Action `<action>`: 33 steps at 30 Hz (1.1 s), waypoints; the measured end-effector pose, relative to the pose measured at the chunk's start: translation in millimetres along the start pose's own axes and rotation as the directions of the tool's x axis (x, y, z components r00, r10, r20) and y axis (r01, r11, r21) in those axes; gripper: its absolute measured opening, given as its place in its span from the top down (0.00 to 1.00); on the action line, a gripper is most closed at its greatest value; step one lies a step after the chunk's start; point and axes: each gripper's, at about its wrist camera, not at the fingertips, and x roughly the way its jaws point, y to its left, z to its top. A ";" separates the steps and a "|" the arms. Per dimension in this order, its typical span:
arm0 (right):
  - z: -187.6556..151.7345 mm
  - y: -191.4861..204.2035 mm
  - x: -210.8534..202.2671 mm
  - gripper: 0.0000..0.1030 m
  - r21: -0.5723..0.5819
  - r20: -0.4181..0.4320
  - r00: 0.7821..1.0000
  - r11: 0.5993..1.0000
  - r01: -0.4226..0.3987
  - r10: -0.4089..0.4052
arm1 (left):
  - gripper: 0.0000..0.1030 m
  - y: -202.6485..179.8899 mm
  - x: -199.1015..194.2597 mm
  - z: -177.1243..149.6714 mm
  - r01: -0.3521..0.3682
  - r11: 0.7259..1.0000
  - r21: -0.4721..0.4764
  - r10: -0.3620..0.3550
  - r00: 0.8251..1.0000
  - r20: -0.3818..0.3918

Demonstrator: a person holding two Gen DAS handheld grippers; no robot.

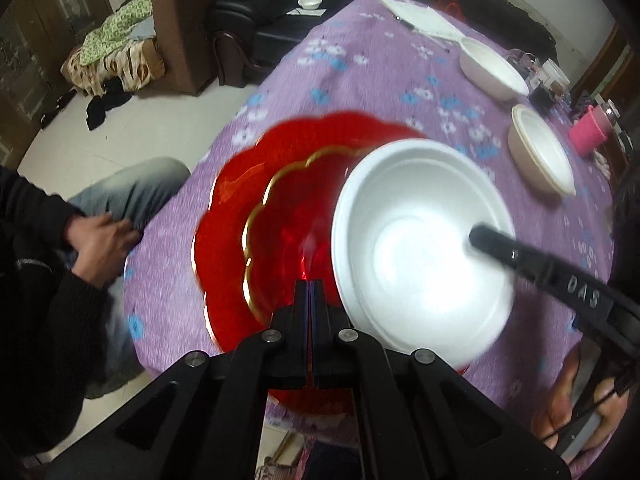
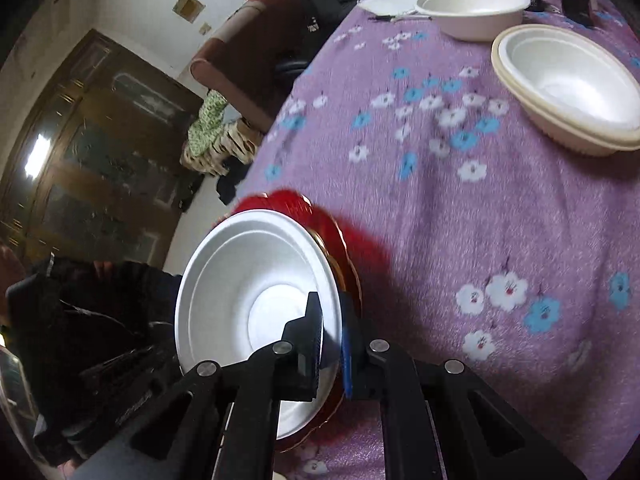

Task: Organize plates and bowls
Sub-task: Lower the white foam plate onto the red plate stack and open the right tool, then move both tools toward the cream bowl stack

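Closest to us, our left gripper (image 1: 311, 286) has its jaws pressed tight together on the near edge of the red plate (image 1: 244, 216), a scalloped dish with a gold line around its inner rim, which looks clear of the purple flowered tablecloth (image 1: 360, 76). Our right gripper (image 2: 330, 344) is closed narrow on the rim of the white bowl (image 2: 240, 280): one finger sits inside the bowl and the blue-padded one sits outside it. From the left wrist view that same white bowl (image 1: 420, 240) lies over the right half of the red plate, with the right gripper's black finger (image 1: 504, 246) reaching into it from the right. In the right wrist view the bowl appears tilted steeply on edge, the red plate (image 2: 344, 240) showing right behind it. Farther back on the right of the table stands a white bowl nested in a cream one (image 2: 568, 92), and beyond that a single cream bowl (image 2: 472, 12), near a sheet of paper (image 1: 420, 18) with a pen beside it. A pink cup (image 1: 588, 130) stands at the far right edge. A person's hand (image 1: 102, 244) rests on a knee to our left.
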 end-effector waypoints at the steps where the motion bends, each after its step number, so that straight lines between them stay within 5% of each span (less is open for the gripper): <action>1: -1.7 1.1 0.4 0.94 -0.008 0.012 1.000 1.000 0.007 -0.007 | 1.00 1.6 -1.8 -2.7 0.000 1.000 -0.003 0.000 1.000 0.004; 5: -7.4 9.2 0.8 0.93 -0.050 0.041 0.998 0.998 0.039 -0.037 | 1.00 8.1 -16.3 -15.0 -0.009 1.000 -0.018 0.010 0.998 0.067; 13: -15.5 27.4 21.6 0.88 -0.085 -0.014 1.000 0.996 0.002 -0.003 | 1.00 3.0 -42.3 -35.5 0.087 0.995 -0.039 -0.080 0.985 0.156; 19: -16.3 11.3 -9.4 0.61 -0.070 0.041 0.995 0.993 -0.091 0.094 | 1.00 -22.5 -53.3 -43.2 0.127 0.992 0.019 -0.128 0.975 0.179; 22: -19.5 -10.8 -35.1 0.54 -0.067 0.093 0.986 0.989 -0.130 0.136 | 1.00 -44.3 -54.4 -46.4 0.160 0.984 0.071 -0.170 0.971 0.169; 33: -17.5 -149.6 -135.1 0.52 0.092 0.311 0.949 0.996 0.018 -0.046 | 0.97 -145.6 -39.6 -54.7 0.244 0.932 0.269 -0.270 0.961 0.061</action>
